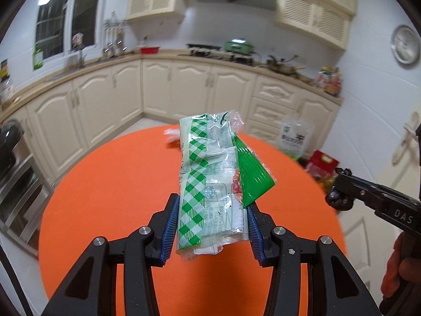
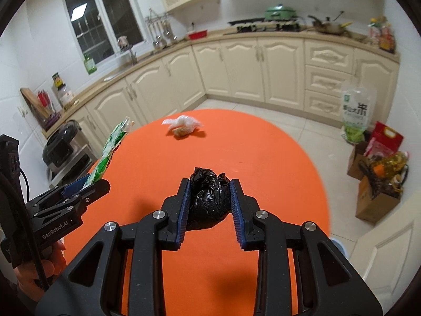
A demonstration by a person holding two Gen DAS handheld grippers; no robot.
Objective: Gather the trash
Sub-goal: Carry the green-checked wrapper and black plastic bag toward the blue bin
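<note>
Green-checked plastic wrapper (image 1: 210, 181): light, crinkly, slippery film; left gripper (image 1: 211, 226) clamps its lower end above the orange table (image 1: 118, 184).

Black plastic wad (image 2: 209, 197): soft, compressible; right gripper (image 2: 210, 210) clenches its middle.

White tissue-like scrap (image 2: 183, 125): table's 12 o'clock edge, flimsy; pinch centrally.

Straight ahead of the tools, cream cabinets (image 2: 236, 65) run under a tan countertop (image 2: 263, 34) that wraps a white-tiled corner, with louvred wall cupboards (image 1: 313, 13) above. Up and to the left, a dark window (image 2: 105, 18) reflects a ceiling light. Below the tools spreads a round orange table (image 2: 236, 144) on a pale tiled floor (image 2: 315, 134).
</note>
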